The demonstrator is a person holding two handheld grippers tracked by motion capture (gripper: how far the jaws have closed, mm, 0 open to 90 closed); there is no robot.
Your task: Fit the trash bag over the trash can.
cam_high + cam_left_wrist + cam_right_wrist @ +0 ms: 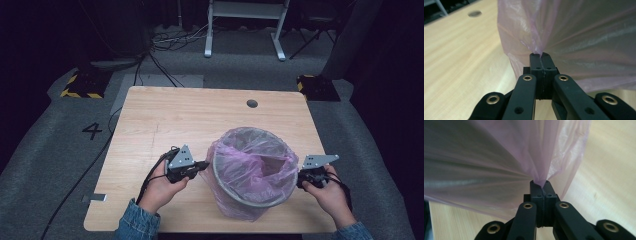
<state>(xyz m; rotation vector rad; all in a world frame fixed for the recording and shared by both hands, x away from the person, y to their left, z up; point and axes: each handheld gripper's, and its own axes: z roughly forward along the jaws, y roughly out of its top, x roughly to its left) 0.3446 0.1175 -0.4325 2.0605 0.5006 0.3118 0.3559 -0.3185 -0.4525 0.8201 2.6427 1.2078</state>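
A round bin [218, 175] stands on the wooden table [165, 120], lined with a thin pink plastic bag [250, 160] folded over its rim. My left gripper [204, 165] is at the bin's left side, shut on a pinch of the pink bag [534, 30], which pulls taut from its fingertips [535, 56]. My right gripper [300, 176] is at the bin's right side, shut on a fold of the same bag [524, 152]; the film bunches between its fingertips [548, 184]. A hand holds each gripper.
A round cable hole [252, 103] sits near the table's far edge. A black cable [75, 185] trails off the table's left side to the grey floor. White desk legs [207, 30] stand beyond the table.
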